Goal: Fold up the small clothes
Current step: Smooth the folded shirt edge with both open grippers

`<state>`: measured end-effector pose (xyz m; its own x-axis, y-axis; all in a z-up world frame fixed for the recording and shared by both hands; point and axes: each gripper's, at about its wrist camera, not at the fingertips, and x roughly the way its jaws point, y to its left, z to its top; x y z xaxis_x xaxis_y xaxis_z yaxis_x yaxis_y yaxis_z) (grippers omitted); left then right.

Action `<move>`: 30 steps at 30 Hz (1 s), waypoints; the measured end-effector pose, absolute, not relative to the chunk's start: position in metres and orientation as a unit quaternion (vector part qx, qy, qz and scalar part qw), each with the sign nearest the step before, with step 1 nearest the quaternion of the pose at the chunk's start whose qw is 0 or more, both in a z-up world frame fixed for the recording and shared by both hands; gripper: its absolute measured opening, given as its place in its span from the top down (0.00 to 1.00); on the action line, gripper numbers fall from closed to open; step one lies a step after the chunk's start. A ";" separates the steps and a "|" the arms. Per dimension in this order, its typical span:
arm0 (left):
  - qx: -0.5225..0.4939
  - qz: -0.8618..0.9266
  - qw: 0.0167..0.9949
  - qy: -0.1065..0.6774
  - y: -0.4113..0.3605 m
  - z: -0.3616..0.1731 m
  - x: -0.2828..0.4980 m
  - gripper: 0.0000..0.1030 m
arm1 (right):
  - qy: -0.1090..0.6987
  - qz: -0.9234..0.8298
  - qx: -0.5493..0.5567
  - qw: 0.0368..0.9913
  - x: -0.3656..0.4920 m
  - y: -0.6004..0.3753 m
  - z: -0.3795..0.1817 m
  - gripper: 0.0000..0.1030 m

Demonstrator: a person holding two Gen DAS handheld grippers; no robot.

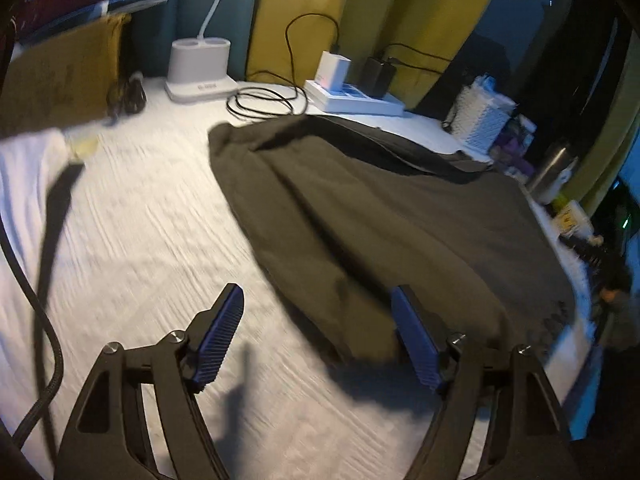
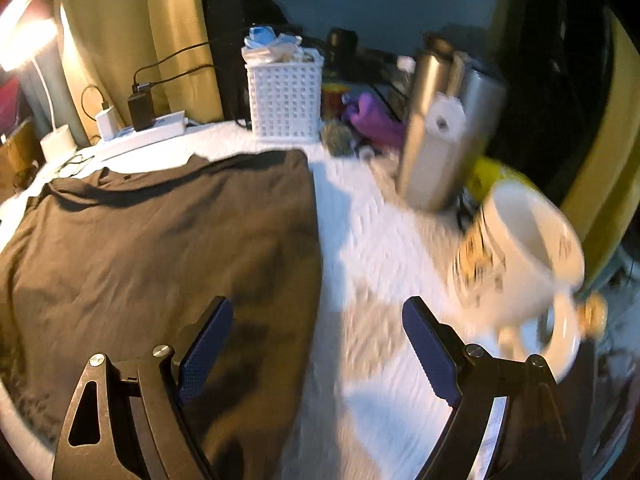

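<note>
On the white textured cloth (image 1: 152, 216) that covers the work surface lies a dark olive-brown garment (image 1: 380, 216), spread nearly flat with one layer already turned over along its far edge; in the right wrist view its straight side edge (image 2: 314, 248) runs toward the camera. The left gripper (image 1: 320, 332) hangs above the garment's near corner, jaws spread wide and empty, one blue pad over bare cloth and the other over the fabric. The right gripper (image 2: 318, 348) likewise stands wide apart with nothing between its pads, straddling the garment's side edge. Both views are streaked with blur, so fine detail is uncertain.

Hazards, as judged from this arrangement:
- A white printed mug (image 2: 520, 256) stands just beside the right gripper's outer finger; a sideways sweep during the next fold could knock it over or off the surface.
- Two steel flasks (image 2: 444, 128) and a white lattice basket (image 2: 285, 96) crowd the far corner near the garment; fabric flung that way may snag or topple them.
- Black cables (image 1: 264, 102) and a power strip (image 1: 352, 98) lie close to the garment's far edge and could be caught in a lifted hem.
- With pads half off the fabric, a closing pinch may gather the white cloth along with the garment, or grasp only one layer, giving a skewed fold.
</note>
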<state>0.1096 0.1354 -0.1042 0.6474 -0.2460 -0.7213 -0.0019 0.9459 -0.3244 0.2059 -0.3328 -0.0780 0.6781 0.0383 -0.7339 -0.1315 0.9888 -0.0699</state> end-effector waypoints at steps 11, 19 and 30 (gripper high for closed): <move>-0.162 -0.081 0.894 0.410 0.123 -0.117 0.096 0.26 | 0.421 0.045 0.021 0.906 0.139 -0.352 -0.106 0.34; -0.120 -0.067 0.897 0.421 0.107 -0.120 0.103 0.26 | 0.419 0.053 0.039 0.905 0.122 -0.346 -0.100 0.34; -0.084 -0.055 0.900 0.425 0.100 -0.124 0.106 0.23 | 0.410 0.063 0.026 0.909 0.114 -0.333 -0.094 0.34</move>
<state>0.1063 0.1003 -0.1245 0.6336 -0.1693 -0.7549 0.0272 0.9800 -0.1970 0.1136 -0.3327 -0.0936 0.6557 0.1351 -0.7428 -0.0923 0.9908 0.0987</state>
